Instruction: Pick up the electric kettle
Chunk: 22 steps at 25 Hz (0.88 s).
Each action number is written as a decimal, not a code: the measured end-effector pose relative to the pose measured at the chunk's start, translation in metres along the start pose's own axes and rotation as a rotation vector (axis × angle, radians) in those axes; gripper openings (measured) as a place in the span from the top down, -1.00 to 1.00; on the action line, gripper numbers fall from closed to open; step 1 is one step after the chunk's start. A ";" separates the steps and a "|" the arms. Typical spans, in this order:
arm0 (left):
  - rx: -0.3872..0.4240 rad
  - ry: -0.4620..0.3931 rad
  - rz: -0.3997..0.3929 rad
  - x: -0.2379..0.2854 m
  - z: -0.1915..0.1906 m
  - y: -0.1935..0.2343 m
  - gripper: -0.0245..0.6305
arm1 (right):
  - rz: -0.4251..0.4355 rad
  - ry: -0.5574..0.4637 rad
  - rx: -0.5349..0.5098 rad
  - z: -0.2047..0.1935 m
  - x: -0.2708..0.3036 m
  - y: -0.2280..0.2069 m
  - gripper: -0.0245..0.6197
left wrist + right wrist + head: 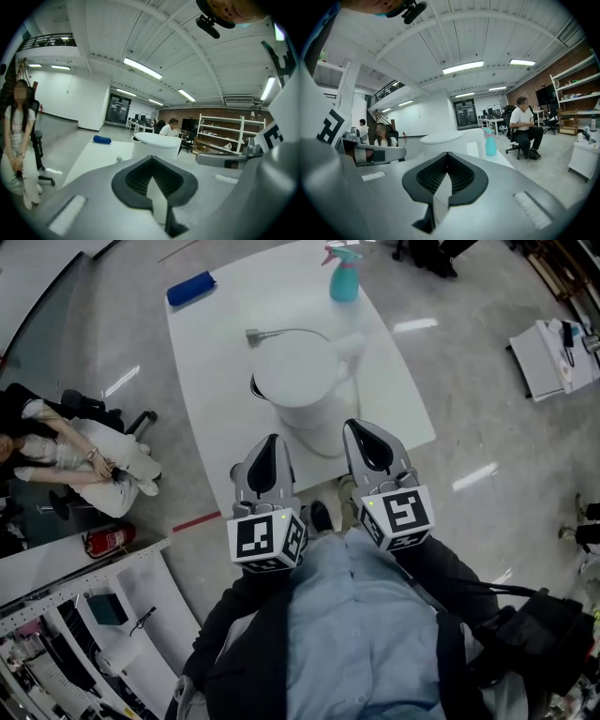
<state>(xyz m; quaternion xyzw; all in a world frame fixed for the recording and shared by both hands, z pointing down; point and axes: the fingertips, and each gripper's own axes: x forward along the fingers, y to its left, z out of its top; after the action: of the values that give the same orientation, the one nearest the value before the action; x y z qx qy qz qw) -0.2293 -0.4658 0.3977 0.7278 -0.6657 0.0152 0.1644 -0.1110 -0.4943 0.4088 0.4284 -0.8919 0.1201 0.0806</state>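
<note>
The white electric kettle (pixel 300 381) stands in the middle of a white table (pixel 214 371), lid shut, its handle toward the far right. My left gripper (pixel 270 452) and right gripper (pixel 367 439) hover side by side over the table's near edge, just short of the kettle and apart from it. Both are shut with nothing between the jaws. In the left gripper view, the kettle (pixel 155 145) shows straight ahead beyond the shut left gripper (pixel 153 183). In the right gripper view, the kettle (pixel 446 139) stands ahead and slightly left of the shut right gripper (pixel 444 182).
A blue roll (pixel 190 287) lies at the table's far left corner and a teal spray bottle (pixel 344 276) stands at its far edge. A grey plug and cord (pixel 255 335) lie behind the kettle. A seated person (pixel 80 454) is left of the table, a white cart (pixel 553 357) right.
</note>
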 end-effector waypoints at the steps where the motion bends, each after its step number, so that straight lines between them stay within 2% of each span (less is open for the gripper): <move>1: -0.007 0.002 0.019 0.004 -0.002 0.004 0.92 | 0.001 0.014 0.007 -0.004 0.004 -0.005 0.85; 8: -0.050 -0.009 0.120 0.028 -0.011 0.031 0.92 | -0.012 0.063 0.033 -0.022 0.036 -0.034 0.84; 15: -0.087 0.050 0.217 0.056 -0.033 0.063 0.92 | -0.065 0.089 0.061 -0.037 0.065 -0.069 0.84; 22: -0.104 0.065 0.313 0.085 -0.038 0.086 0.92 | -0.097 0.137 0.085 -0.052 0.099 -0.107 0.37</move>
<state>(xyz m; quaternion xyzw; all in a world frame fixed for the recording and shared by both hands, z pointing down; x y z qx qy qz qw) -0.2959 -0.5432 0.4735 0.6048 -0.7651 0.0300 0.2189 -0.0866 -0.6175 0.4988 0.4649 -0.8566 0.1830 0.1288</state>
